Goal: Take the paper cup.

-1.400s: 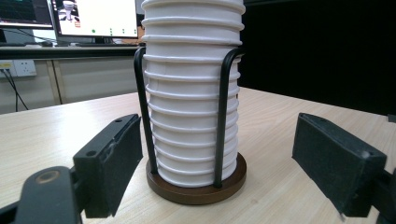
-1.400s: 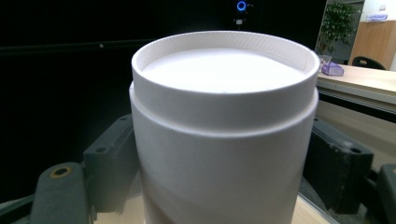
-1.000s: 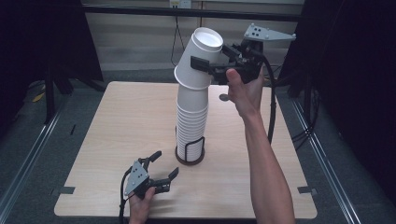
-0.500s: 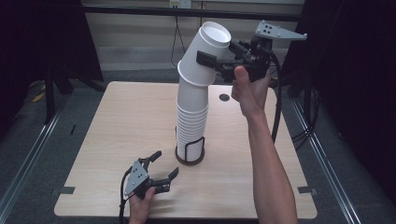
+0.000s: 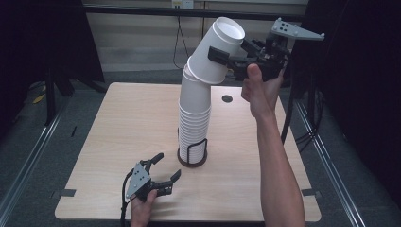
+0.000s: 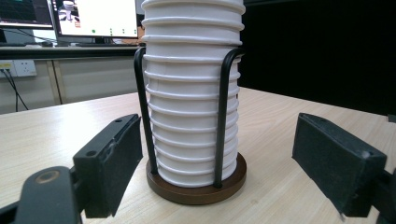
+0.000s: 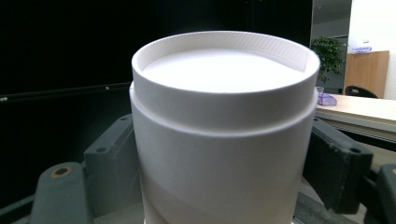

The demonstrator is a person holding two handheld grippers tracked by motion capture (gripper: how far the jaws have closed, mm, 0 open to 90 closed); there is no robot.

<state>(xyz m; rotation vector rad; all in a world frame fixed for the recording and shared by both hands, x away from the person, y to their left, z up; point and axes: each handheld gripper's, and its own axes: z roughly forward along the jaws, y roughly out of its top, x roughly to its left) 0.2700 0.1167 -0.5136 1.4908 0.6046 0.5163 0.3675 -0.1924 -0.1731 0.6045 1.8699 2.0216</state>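
Dark curtains and a pale back wall frame a light wooden table [image 5: 127, 127] at which a person works with two hand-held grippers. At its centre rises a tall stack of white paper cups [image 5: 194, 123], nested upside down and standing in a black wire holder [image 5: 195, 152] on a round brown wooden base [image 6: 196, 189]. The wire uprights hug the lowest cups of the stack on either side, as the left gripper view shows.

High above the table's far side, the person's raised right arm [image 5: 279, 165] holds the right gripper [image 5: 218, 54], whose jaws are clamped on the sides of the top cup [image 5: 218, 49]. That cup is tilted towards the right, its recessed bottom up, its lower rim at the stack's top; whether it still touches the cup beneath cannot be told. In the right gripper view the cup [image 7: 224, 135] sits squarely between the two jaws, pressed on both sides.

Near the table's front edge, the left gripper [image 5: 168, 170] rests low in the person's left hand [image 5: 142, 210], well apart from the stack. Its jaws stand parted and hold nothing; they point at the holder's base with bare tabletop between.
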